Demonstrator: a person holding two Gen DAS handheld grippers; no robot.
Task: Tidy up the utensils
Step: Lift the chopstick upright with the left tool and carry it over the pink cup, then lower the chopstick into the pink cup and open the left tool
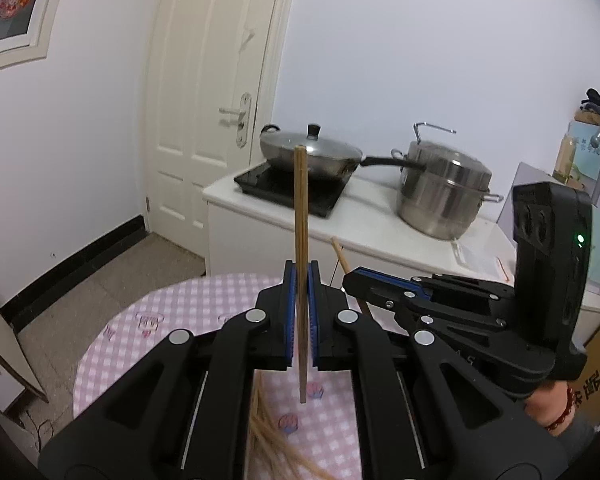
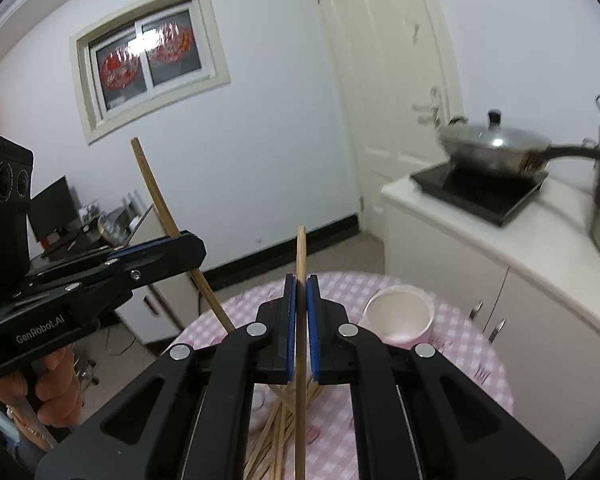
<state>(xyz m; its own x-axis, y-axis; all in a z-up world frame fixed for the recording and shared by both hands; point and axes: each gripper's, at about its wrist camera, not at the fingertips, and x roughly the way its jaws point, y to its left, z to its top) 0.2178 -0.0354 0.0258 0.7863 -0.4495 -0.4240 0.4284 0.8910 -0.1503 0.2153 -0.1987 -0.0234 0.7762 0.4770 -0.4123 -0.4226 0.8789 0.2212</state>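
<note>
My left gripper [image 1: 301, 276] is shut on a wooden chopstick [image 1: 301, 216] that stands upright above the round pink-checked table [image 1: 148, 320]. My right gripper [image 2: 301, 286] is shut on another chopstick [image 2: 300, 256], also upright. Each gripper shows in the other's view: the right one [image 1: 350, 276] with its chopstick [image 1: 340, 256], the left one [image 2: 192, 242] with its chopstick [image 2: 156, 188]. Several loose chopsticks [image 2: 278, 436] lie on the table under the right gripper. A pink cup [image 2: 398, 314] stands empty on the table [image 2: 472, 360], right of the right gripper.
A white counter [image 1: 364, 224] beyond the table holds an induction hob with a lidded wok [image 1: 310, 152] and a steel steamer pot [image 1: 444, 188]. A white door [image 1: 208, 92] is behind. A cardboard box [image 1: 598, 376] stands at the right.
</note>
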